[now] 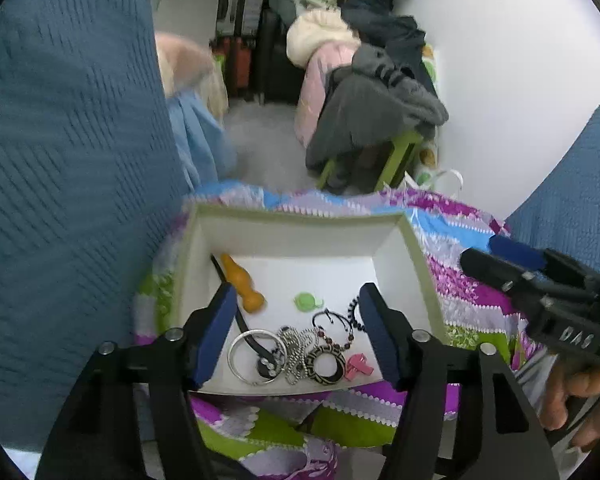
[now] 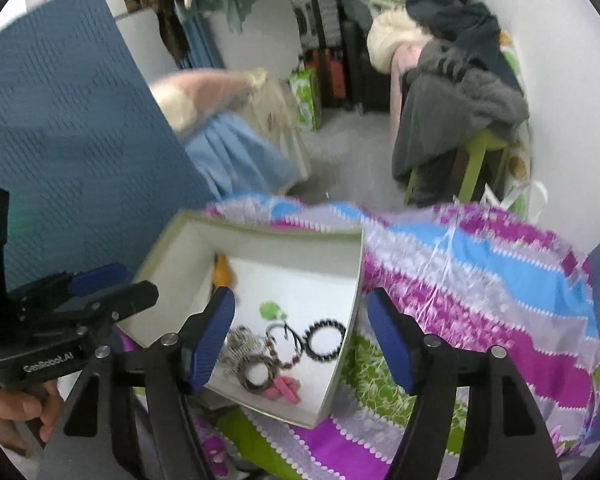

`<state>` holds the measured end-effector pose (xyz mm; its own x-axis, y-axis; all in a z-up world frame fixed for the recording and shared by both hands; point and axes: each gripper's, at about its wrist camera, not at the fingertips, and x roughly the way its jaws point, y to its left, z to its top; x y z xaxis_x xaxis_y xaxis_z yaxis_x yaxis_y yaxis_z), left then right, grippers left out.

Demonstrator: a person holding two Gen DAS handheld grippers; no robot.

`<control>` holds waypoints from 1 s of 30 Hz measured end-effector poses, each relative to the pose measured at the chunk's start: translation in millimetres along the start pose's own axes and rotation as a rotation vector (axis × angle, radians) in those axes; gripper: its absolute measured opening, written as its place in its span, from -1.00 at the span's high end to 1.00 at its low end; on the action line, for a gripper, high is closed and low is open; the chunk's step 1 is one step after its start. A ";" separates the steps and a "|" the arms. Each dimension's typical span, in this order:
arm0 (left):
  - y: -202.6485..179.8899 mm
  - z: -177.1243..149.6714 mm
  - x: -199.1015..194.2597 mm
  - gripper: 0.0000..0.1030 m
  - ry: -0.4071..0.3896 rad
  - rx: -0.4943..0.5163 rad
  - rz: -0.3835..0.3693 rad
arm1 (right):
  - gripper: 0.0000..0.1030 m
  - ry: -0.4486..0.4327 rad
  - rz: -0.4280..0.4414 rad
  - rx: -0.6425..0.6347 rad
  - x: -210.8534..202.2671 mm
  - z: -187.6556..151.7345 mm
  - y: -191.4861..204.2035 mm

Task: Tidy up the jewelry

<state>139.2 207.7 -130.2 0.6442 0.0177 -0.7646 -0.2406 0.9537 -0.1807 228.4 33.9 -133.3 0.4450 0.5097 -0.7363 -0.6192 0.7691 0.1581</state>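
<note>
Both claws hang wide and empty, left gripper [image 1: 298,332] over the white box [image 1: 300,216], right gripper [image 2: 300,336] beside it; the jewelry tangle [image 1: 296,352] inside looks light, slippery, snaggy, so I'd pinch the stiff silver bangle [image 1: 248,354] rim.

Left gripper [image 1: 298,334] and right gripper [image 2: 300,338] are both held side by side, jaws spread wide, gripping nothing.

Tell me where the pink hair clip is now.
The pink hair clip lies in the white box, at its near right corner, beside the round black-and-white pendant, in both wrist views.
</note>
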 end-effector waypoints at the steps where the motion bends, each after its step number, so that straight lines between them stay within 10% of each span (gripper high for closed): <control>1: -1.6 3.4 -8.8 -0.46 -0.013 0.007 0.004 | -0.50 -0.022 -0.004 0.001 -9.4 3.4 0.3; 9: -17.2 16.8 -72.6 -0.63 -0.135 0.050 0.038 | -0.99 -0.185 -0.010 0.000 -80.7 17.9 5.2; 17: -31.6 11.2 -115.6 -0.99 -0.206 0.011 0.030 | -0.99 -0.255 -0.016 0.003 -120.0 5.0 12.1; 30: -44.5 -18.3 -153.3 -0.99 -0.210 -0.010 0.107 | -0.99 -0.308 -0.045 0.005 -157.1 -24.8 22.5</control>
<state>37.8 157.1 -16.2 0.7516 0.1815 -0.6341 -0.3222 0.9399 -0.1128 128.6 -38.4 -30.4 0.6478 0.5673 -0.5084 -0.5917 0.7951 0.1333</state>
